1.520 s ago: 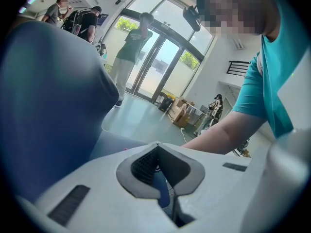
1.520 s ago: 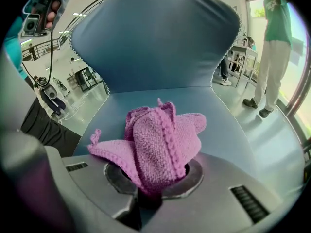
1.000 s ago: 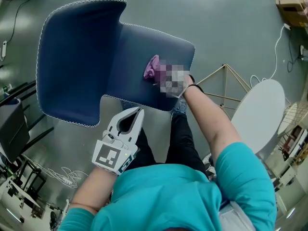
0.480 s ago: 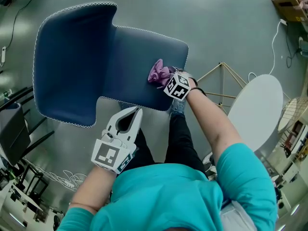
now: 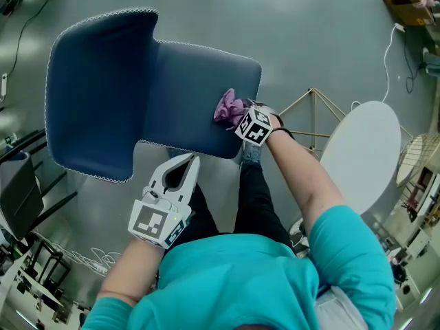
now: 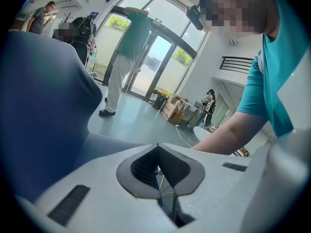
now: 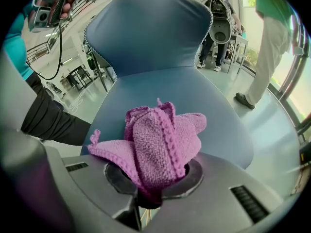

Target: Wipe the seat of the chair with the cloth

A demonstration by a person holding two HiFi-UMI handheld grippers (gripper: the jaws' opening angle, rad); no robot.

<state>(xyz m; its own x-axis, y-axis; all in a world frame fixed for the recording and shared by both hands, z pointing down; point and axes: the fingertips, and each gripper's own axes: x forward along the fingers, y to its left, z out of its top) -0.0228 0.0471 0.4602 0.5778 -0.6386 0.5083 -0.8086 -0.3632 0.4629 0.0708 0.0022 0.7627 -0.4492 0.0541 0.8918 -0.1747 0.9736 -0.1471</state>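
The right gripper [image 7: 148, 198] was clamped on the purple cloth [image 7: 163, 140], which bunched up out of its jaws and spilled forward from the tips. Directly ahead of those tips lay the blue seat [image 7: 194, 106] of the chair. From the head view the cloth rested on the seat near its front edge. Farther along the same line, beyond the cloth, rose the backrest [image 7: 146, 28] with its pale stitched rim. The left gripper [image 5: 194, 162] had its jaws together with nothing between them. It was held off the chair, its tips just short of the seat's nearer side edge, with the person's black trouser leg [image 5: 254, 198] to its right. A white round table [image 5: 361, 157] stood to the right of the right gripper, well apart from it, with a thin-legged frame [image 5: 313, 108] between them
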